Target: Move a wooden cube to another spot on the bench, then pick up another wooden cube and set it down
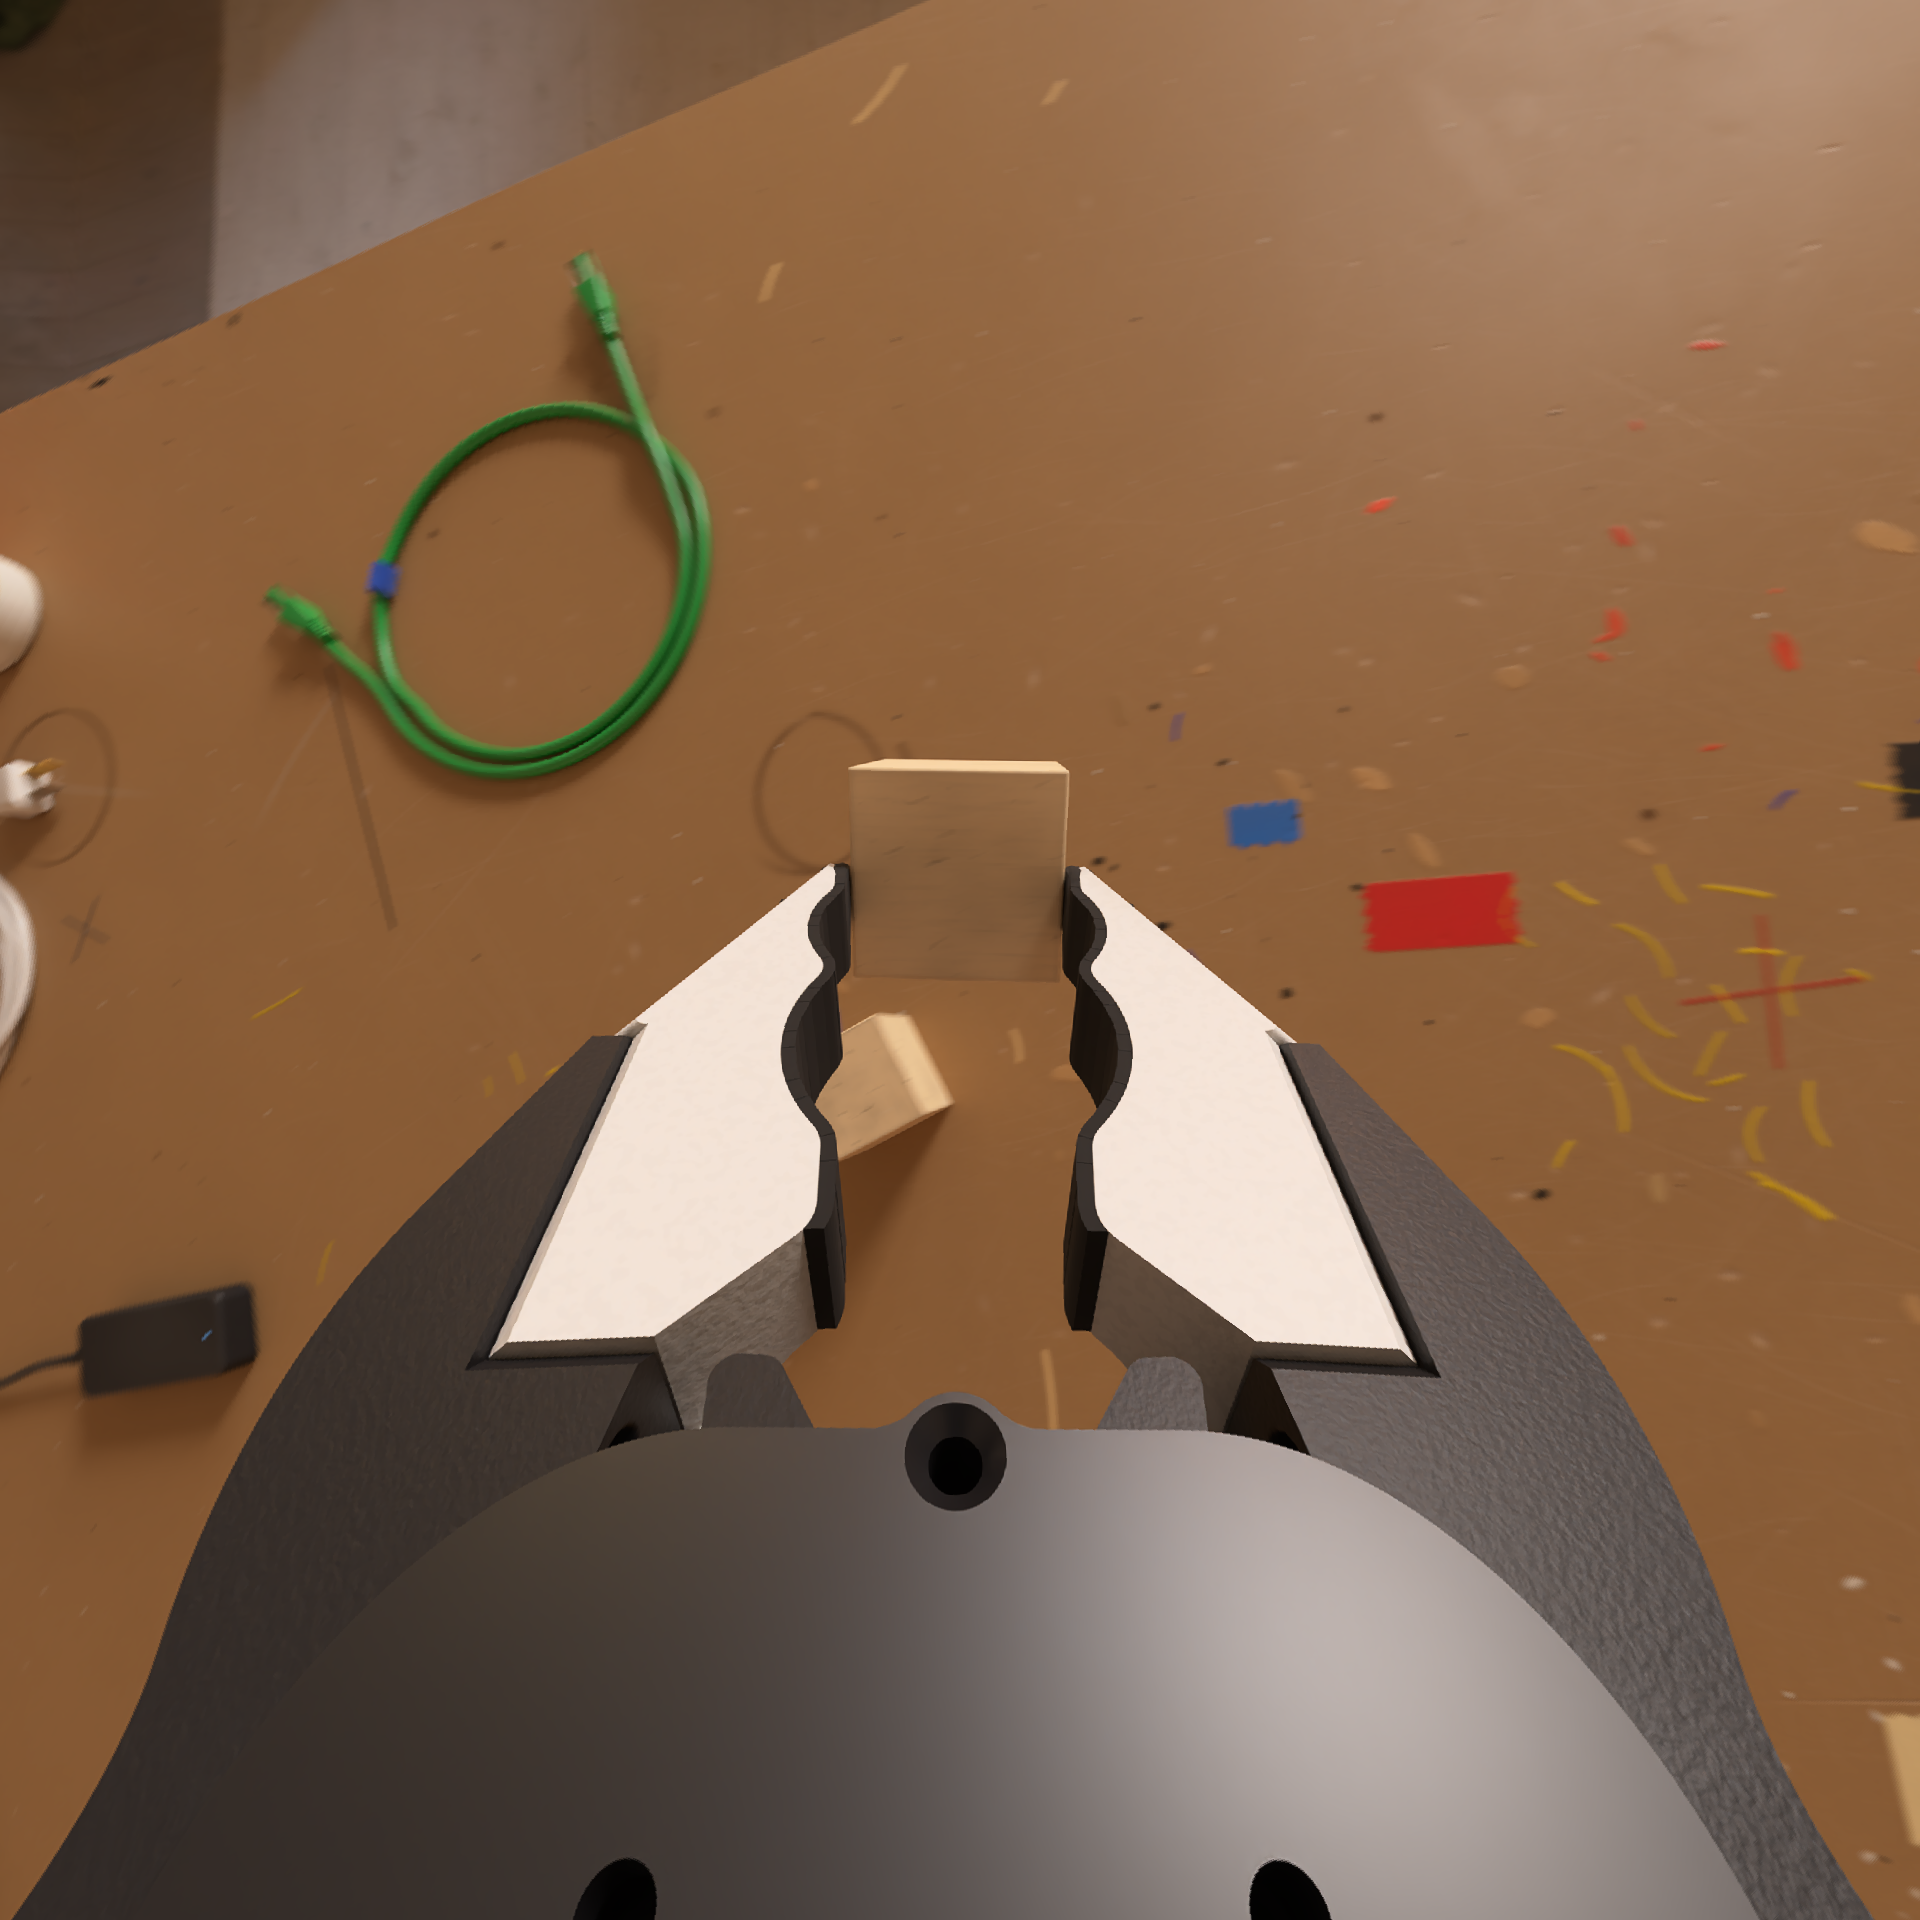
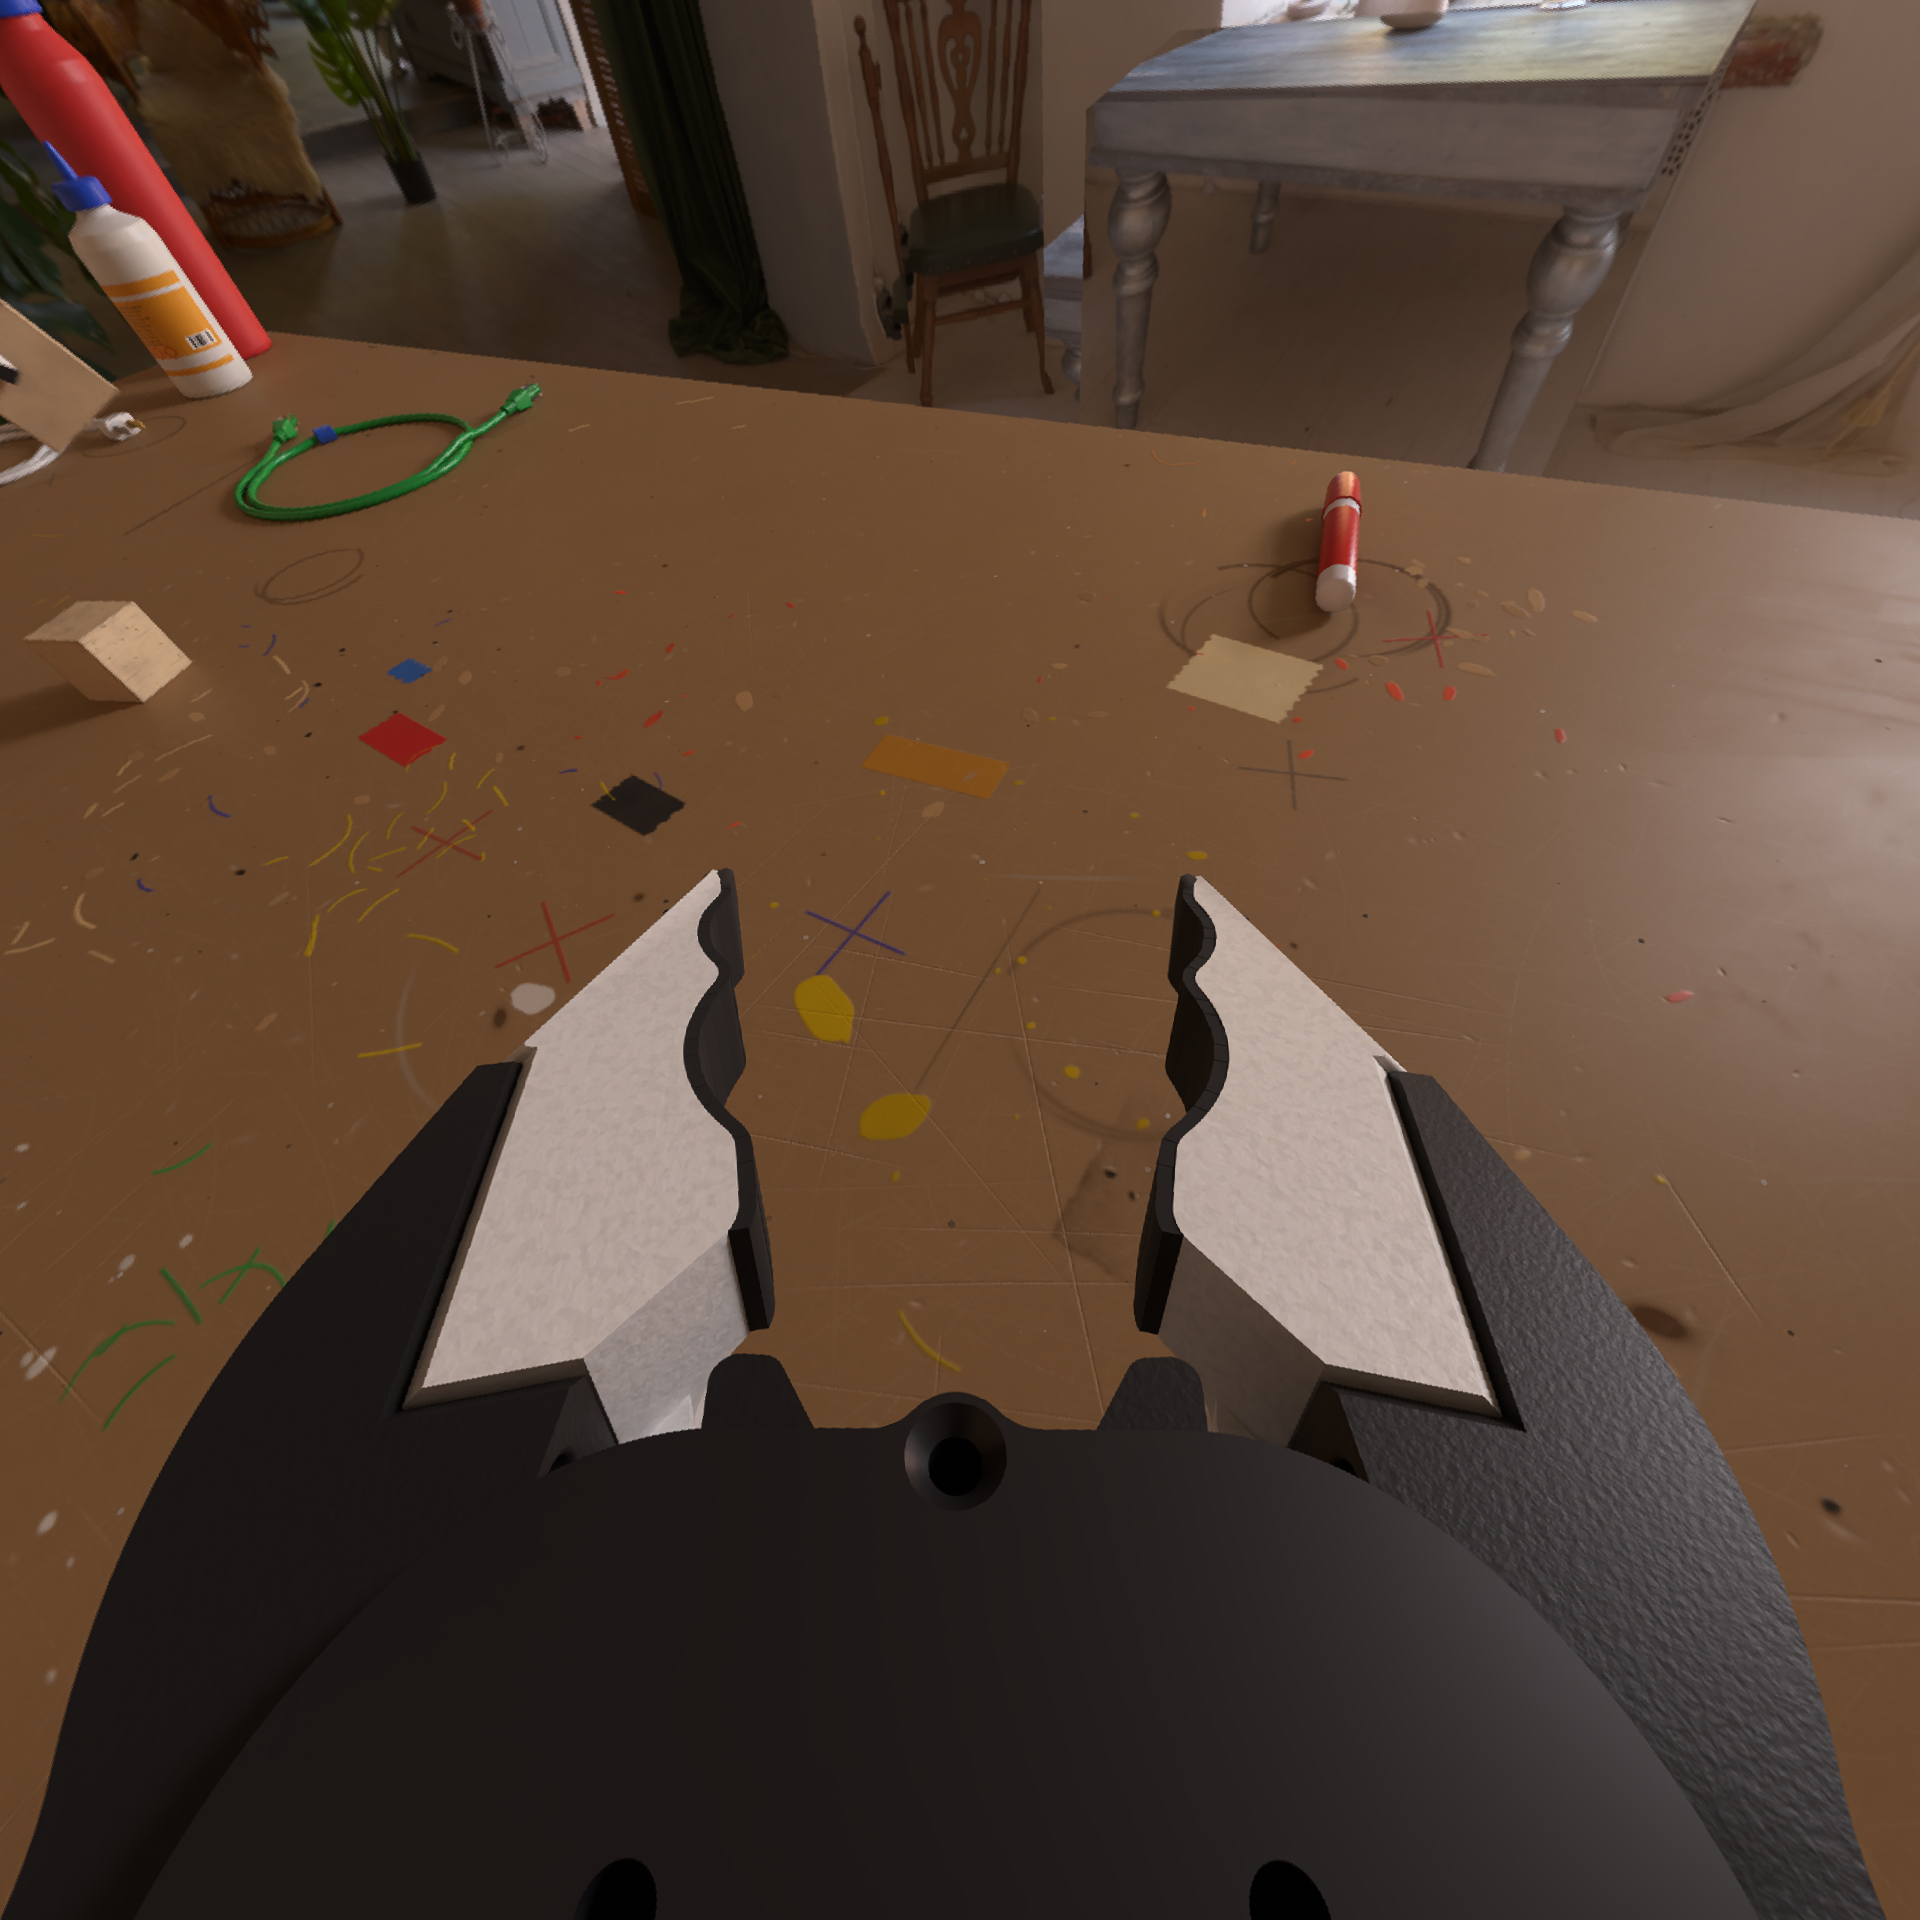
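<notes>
My left gripper (image 1: pixel 958 883) is shut on a pale wooden cube (image 1: pixel 956 831), pinched at the fingertips and held above the brown bench (image 1: pixel 1351 312). A second wooden cube (image 1: pixel 888 1081) lies on the bench below, partly hidden by my left finger. In the right wrist view this cube (image 2: pixel 109 649) rests at the far left, and the held cube (image 2: pixel 52 390) shows at the left edge. My right gripper (image 2: pixel 956 894) is open and empty, hovering over the paint-speckled bench (image 2: pixel 1039 571).
A green coiled cable (image 1: pixel 540 582) lies at the far left, also in the right wrist view (image 2: pixel 384 468). A black power adapter (image 1: pixel 166 1335) sits at the left. A red marker (image 2: pixel 1337 540), a glue bottle (image 2: pixel 156 291) and a red bottle (image 2: pixel 94 135) stand farther off.
</notes>
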